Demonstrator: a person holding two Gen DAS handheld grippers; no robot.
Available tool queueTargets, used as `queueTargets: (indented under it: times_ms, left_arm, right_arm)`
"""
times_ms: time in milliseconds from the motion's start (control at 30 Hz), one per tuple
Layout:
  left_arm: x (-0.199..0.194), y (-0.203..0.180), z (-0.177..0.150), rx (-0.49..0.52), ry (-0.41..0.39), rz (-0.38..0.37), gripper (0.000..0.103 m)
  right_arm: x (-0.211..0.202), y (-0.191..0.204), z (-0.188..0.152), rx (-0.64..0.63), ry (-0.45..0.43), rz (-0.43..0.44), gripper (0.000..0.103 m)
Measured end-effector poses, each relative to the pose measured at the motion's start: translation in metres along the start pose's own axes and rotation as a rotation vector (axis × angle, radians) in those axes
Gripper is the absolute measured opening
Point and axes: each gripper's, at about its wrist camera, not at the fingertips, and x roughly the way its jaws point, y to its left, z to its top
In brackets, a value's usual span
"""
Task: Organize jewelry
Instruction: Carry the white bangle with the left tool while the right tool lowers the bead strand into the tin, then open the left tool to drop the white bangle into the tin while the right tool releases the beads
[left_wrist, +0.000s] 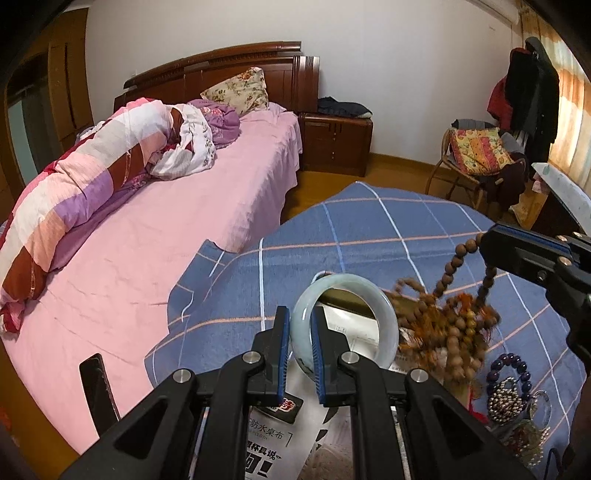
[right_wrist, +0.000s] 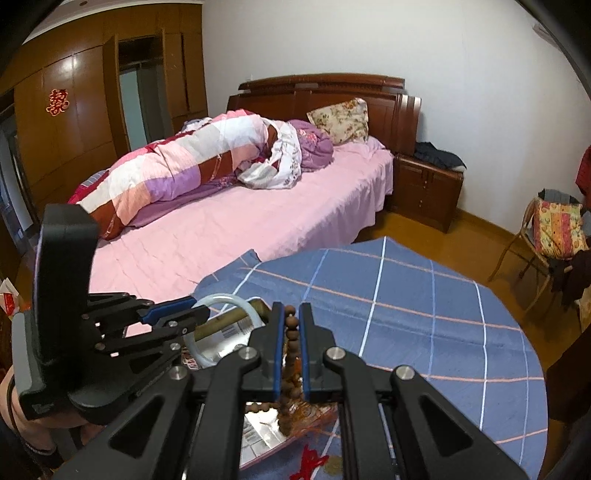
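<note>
My left gripper (left_wrist: 300, 312) is shut on the rim of a pale green jade bangle (left_wrist: 345, 282), which stands upright above an open box (left_wrist: 351, 299). To the right, my right gripper (left_wrist: 493, 240) is shut on a string of brown wooden beads (left_wrist: 452, 266). The string hangs down to an orange-tasselled bundle (left_wrist: 443, 321). In the right wrist view the brown beads (right_wrist: 291, 325) run between the blue pads of the right gripper (right_wrist: 291, 314). The left gripper (right_wrist: 177, 314) with the bangle (right_wrist: 221, 298) is on its left there.
A round table with a blue checked cloth (left_wrist: 369, 229) carries a purple bead bracelet (left_wrist: 511, 369) and a silver bead bracelet (left_wrist: 506, 402) at the right. A printed package (left_wrist: 273, 439) lies under my left gripper. A pink bed (left_wrist: 166, 229) is on the left and a chair with clothes (left_wrist: 476, 155) at the far right.
</note>
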Motion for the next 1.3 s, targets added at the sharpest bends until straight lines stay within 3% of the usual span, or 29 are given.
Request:
queueTargets:
  times_ms: [433,733,767,800,833,867,900,1033,1167,1300]
  left_arm:
    - [0.020,0.000,-0.004,0.011,0.033,0.012,0.011]
    - [0.016,-0.006,-0.004,0.025,0.005,0.013,0.020]
    - [0.016,-0.006,-0.004,0.024,0.008,0.012,0.026]
    - [0.015,-0.006,-0.004,0.023,0.008,0.015,0.032]
    - [0.014,-0.007,-0.004,0.023,0.003,0.021,0.049]
    - [0.011,-0.007,-0.005,0.023,-0.015,0.037,0.067]
    - [0.007,-0.006,-0.006,0.023,-0.034,0.053,0.073]
    - [0.001,-0.003,-0.008,0.028,-0.055,0.046,0.075]
    - [0.010,0.007,-0.008,-0.004,-0.036,0.145,0.075]
    - [0.008,0.018,-0.009,-0.053,-0.034,0.153,0.075]
  right_arm:
    - [0.022,-0.004,-0.018,-0.004,0.080,-0.012,0.009]
    - [0.029,-0.014,-0.032,0.008,0.111,-0.042,0.010]
    - [0.029,-0.014,-0.033,0.011,0.115,-0.040,0.015]
    - [0.029,-0.015,-0.035,0.015,0.117,-0.039,0.032]
    - [0.029,-0.016,-0.036,0.023,0.115,-0.035,0.045]
    - [0.028,-0.017,-0.038,0.032,0.107,-0.031,0.066]
    - [0.025,-0.018,-0.038,0.042,0.094,-0.030,0.072]
    - [0.019,-0.019,-0.041,0.056,0.079,-0.031,0.072]
    - [0.010,-0.023,-0.045,0.068,0.060,-0.036,0.072]
    - [-0.006,-0.030,-0.049,0.078,0.043,-0.026,0.079]
